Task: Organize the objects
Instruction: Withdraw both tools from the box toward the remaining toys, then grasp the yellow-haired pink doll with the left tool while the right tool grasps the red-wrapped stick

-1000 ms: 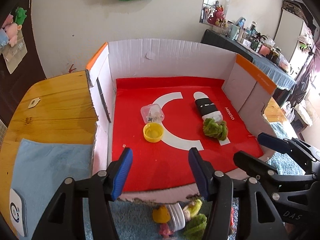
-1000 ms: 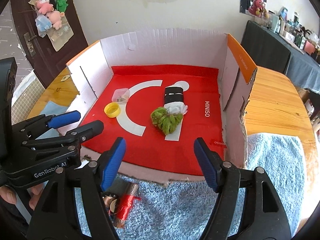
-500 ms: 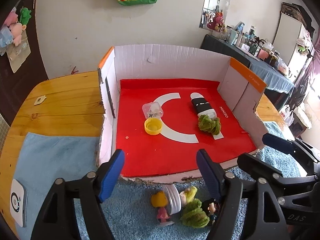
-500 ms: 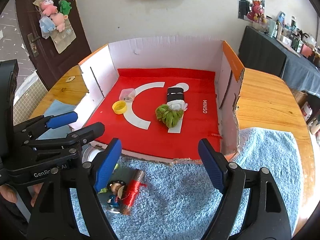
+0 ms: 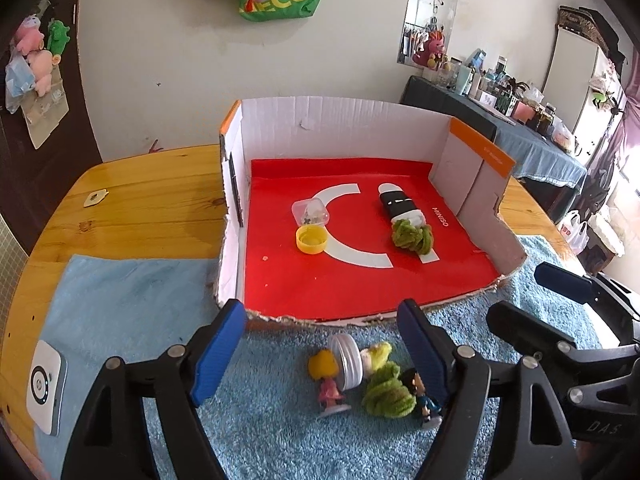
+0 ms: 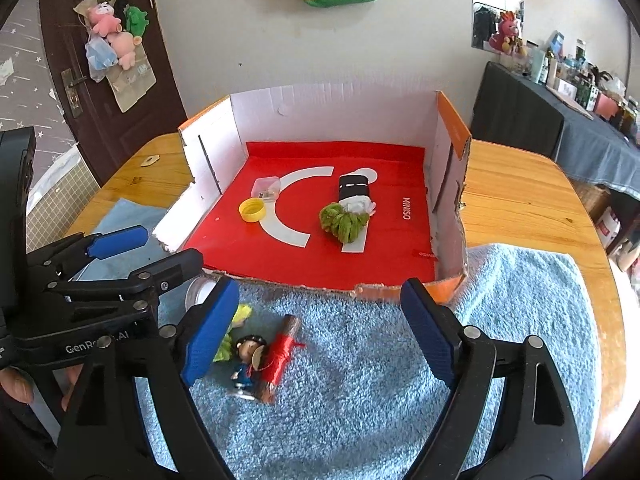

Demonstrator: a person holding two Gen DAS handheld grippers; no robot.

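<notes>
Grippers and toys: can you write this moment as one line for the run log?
left gripper: opening, nothing held | right gripper: opening, nothing held | figurines: on blue towel | box: four items inside
</notes>
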